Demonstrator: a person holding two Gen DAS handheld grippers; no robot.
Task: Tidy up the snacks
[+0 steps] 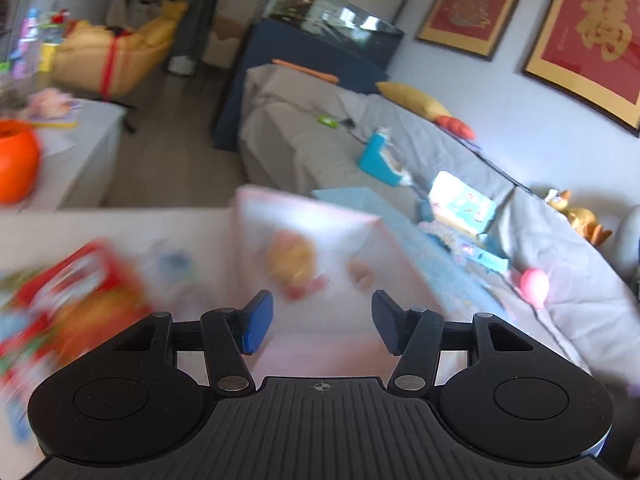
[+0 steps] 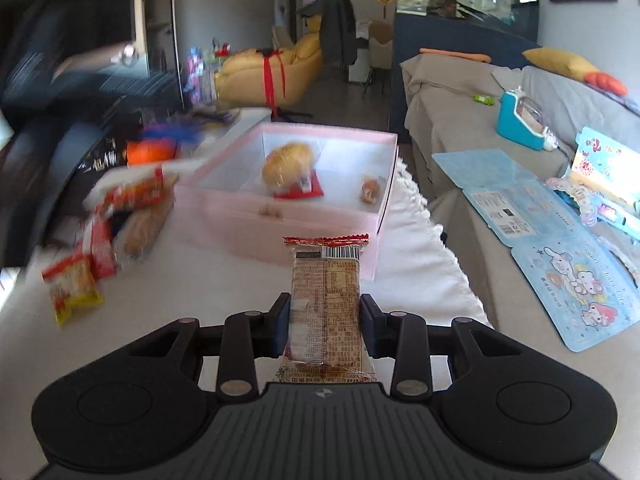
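Clamped in the right hand-held gripper: a flat rectangular snack packet of clear crinkled film, printed brown with dense text and a barcode, red crimped seal at its far end, dark blue pads pressing both long edges, jaws narrowly set. Raised over the near part of the table, which wears a white cloth, soft-looking and fringed along its right edge.

Beyond the packet, toward the far middle: a shallow square pink box, cardboard by the look, open-topped with a pale interior. Inside, a round golden bun in shiny wrap resting on a red square card, and a small wrapped pastry near the right wall.

To the left on the table, blurred: a loose heap of red-and-yellow snack packets, glossy, one yellow-and-red pouch lying nearest.

Left hand-held gripper about half open, holding nothing, blue textured pads well apart, poised above the near edge of the same pink box, smeared by motion. Red snack packets at its left, too blurred for detail.

To the right, a sofa under grey fabric, strewn with light-blue cartoon-printed cardboard sheets.
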